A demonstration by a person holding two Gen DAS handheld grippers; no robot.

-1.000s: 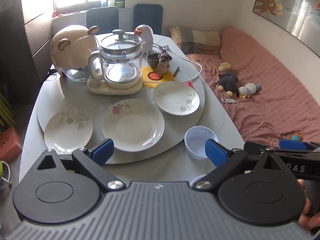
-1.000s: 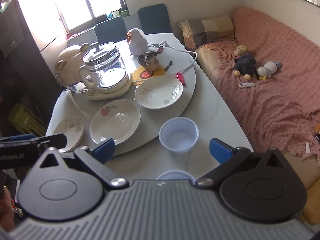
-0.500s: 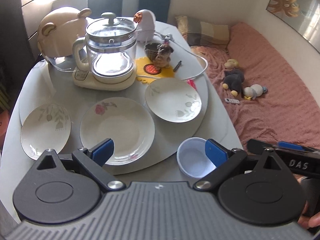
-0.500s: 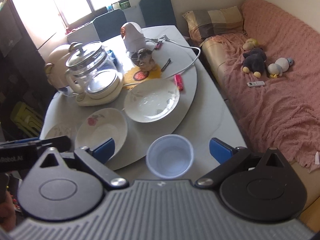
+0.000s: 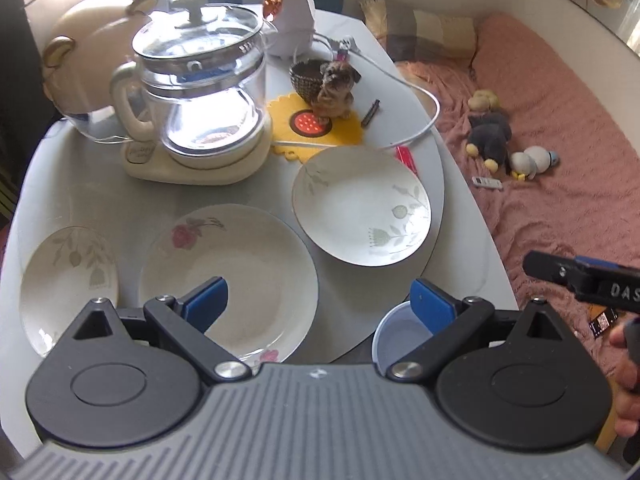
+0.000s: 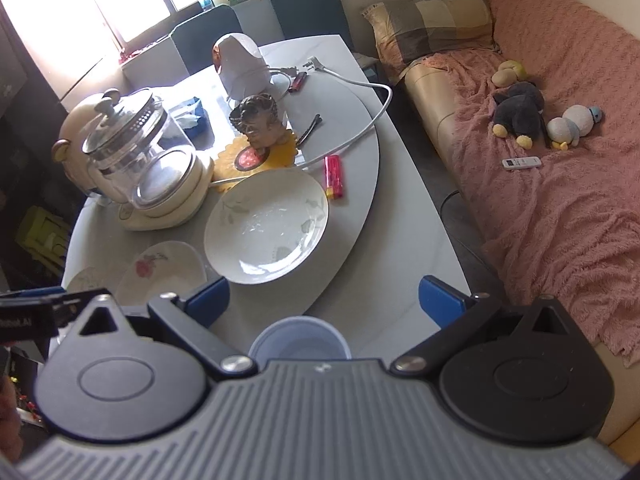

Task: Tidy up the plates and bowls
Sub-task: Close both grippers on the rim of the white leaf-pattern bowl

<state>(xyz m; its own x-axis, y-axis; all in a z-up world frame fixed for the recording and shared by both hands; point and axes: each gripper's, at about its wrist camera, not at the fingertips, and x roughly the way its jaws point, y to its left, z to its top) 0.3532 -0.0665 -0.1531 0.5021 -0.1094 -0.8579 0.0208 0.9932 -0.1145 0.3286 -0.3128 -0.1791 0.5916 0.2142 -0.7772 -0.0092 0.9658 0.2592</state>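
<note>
Three white plates lie on the grey turntable (image 5: pixel 100 204): a leaf-print plate (image 5: pixel 68 280) at the left, a rose-print plate (image 5: pixel 236 276) in the middle and a leaf-print plate (image 5: pixel 362 206) at the right, which also shows in the right wrist view (image 6: pixel 266 226). A pale blue plastic bowl (image 6: pixel 300 342) stands on the table's near edge, partly hidden under the right gripper; it also shows in the left wrist view (image 5: pixel 396 334). My left gripper (image 5: pixel 318 300) is open above the rose plate's near side. My right gripper (image 6: pixel 324 300) is open above the bowl.
A glass kettle (image 5: pixel 200 100) on a cream base, a bear-shaped appliance (image 5: pixel 88 68), a white device (image 5: pixel 290 20), a dog figurine (image 5: pixel 334 88) on a yellow mat, a white cable and a red lighter (image 6: pixel 334 176) crowd the far side. A pink sofa (image 6: pixel 560 160) with toys lies to the right.
Both grippers have moved forward and lower over the table. The plates look larger, and the blue bowl has slid under the right gripper's near edge. Both stay open.
</note>
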